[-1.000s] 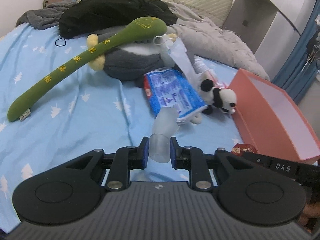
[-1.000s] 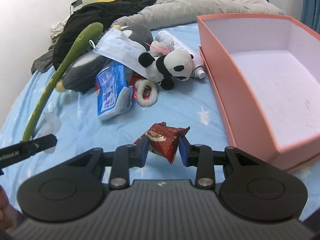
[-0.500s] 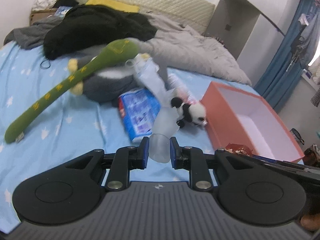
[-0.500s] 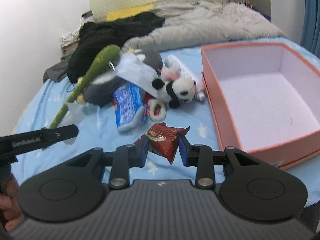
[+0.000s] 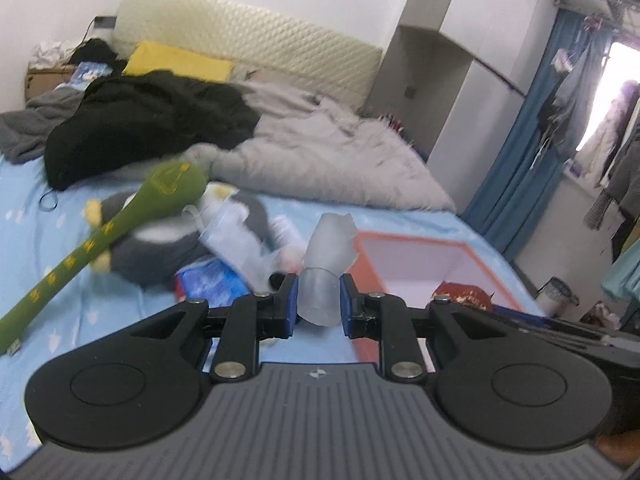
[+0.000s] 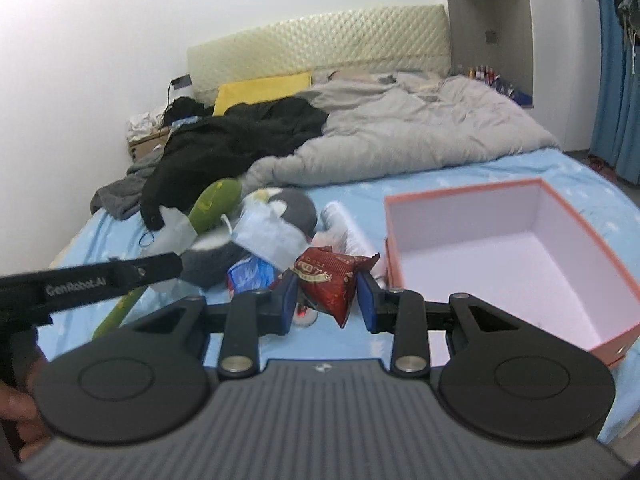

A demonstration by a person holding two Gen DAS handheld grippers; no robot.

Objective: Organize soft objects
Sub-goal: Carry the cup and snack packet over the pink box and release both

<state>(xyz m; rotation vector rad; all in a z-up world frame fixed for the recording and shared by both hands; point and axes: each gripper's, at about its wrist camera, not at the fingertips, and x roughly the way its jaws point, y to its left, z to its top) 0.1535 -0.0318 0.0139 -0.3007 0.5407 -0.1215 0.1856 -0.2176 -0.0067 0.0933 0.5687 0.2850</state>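
Left gripper [image 5: 319,306] is clamping a translucent soft plastic piece [image 5: 326,264], right gripper [image 6: 327,298] is pinching a red crinkly snack packet [image 6: 330,278], both nearing the open pink cardboard box [image 6: 592,248] at the bed's right edge; release well inside its walls.

Hidden/blurred bits
Toy pile [image 5: 224,240] at bed centre is motion-smeared; green plush [image 5: 92,248] cut off at 9 o'clock edge; panda mostly hidden behind translucent piece [image 5: 326,264].

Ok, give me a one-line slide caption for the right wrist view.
Right hand-held gripper grips a red snack packet above the blue bed, beside the empty pink box.
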